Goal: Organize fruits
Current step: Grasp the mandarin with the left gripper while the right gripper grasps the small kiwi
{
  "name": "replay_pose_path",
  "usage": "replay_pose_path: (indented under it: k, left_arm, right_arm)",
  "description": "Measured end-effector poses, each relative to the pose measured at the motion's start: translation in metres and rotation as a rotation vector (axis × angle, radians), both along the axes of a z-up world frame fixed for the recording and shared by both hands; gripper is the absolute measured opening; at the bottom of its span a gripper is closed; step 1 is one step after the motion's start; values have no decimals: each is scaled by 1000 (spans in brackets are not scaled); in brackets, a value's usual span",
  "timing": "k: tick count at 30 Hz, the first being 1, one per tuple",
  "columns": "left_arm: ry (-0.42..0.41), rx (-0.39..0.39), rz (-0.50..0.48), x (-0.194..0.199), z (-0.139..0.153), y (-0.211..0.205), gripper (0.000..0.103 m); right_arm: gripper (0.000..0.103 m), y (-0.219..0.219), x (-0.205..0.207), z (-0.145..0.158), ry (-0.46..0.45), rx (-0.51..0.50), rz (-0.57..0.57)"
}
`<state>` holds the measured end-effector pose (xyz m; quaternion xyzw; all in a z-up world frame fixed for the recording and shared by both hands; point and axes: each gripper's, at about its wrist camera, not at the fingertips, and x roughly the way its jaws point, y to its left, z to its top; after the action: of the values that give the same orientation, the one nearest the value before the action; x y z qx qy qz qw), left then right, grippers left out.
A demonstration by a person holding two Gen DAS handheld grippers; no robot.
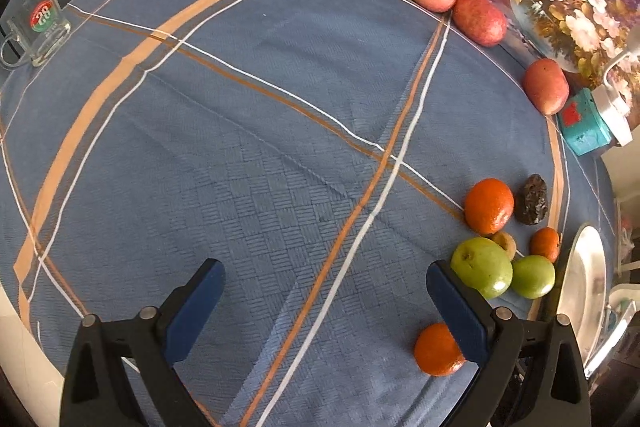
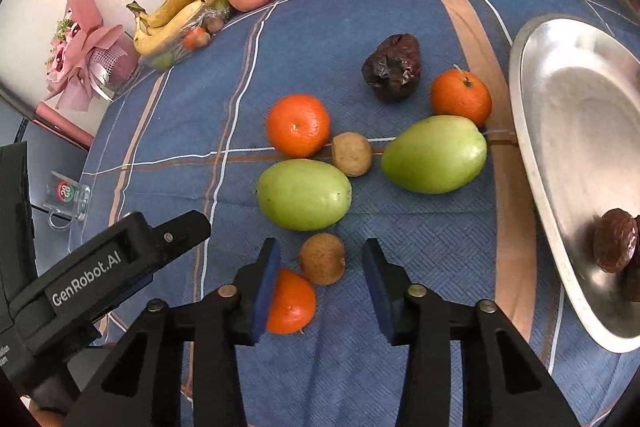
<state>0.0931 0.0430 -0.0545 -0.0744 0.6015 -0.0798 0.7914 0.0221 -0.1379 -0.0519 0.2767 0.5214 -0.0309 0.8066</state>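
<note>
surface is covered in a blue woven cloth (image 2: 400,287) with a basketweave texture and tan and white stripes; fruit is scattered on it: glossy dimpled oranges (image 2: 298,125), two smooth green oval fruits (image 2: 304,195), a wrinkly dark dried one (image 2: 392,67); shiny metal tray (image 2: 568,131) sits at the right edge (a couple of brown round things already in it); right tool (image 2: 320,287) is partly open around a small rough brown fruit (image 2: 322,258), pads not touching it; left tool (image 1: 324,303) is wide open, holding nothing, over bare cloth.
</note>
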Motion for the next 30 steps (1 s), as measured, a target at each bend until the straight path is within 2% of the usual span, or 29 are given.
replay_pose_path:
  k: [5,8,12,14,19,23,26,30]
  left_arm:
    - [22,-44,-14,-2,0,-5,101]
    - [13,-47,-25,-5,1,-9,101]
    - [43,-91,-49,-7,0,-16,101]
    - [58,-106,-65,-9,-1,-19,96]
    - [88,-128,-97,-15,-2,-28,90]
    - [110,-147,-120,-21,-3,-36,82]
    - [126,-149,-135,-27,-5,-41,73]
    - [138,-134,-145,-32,-7,-45,70]
  right_arm:
    - [26,-3,0,-2,4,17,-16]
    - [25,-8,-6,-2,7,40,-24]
    - [25,-9,-8,1,19,18,-28]
    - [25,-13,-12,2,28,10,-40]
    - [25,-20,-20,4,64,-35,-56]
    - [25,-24,-30,7,96,-100,-54]
    - [25,-27,-36,7,104,-110,-54]
    - [25,-30,-42,11,98,-112,-55]
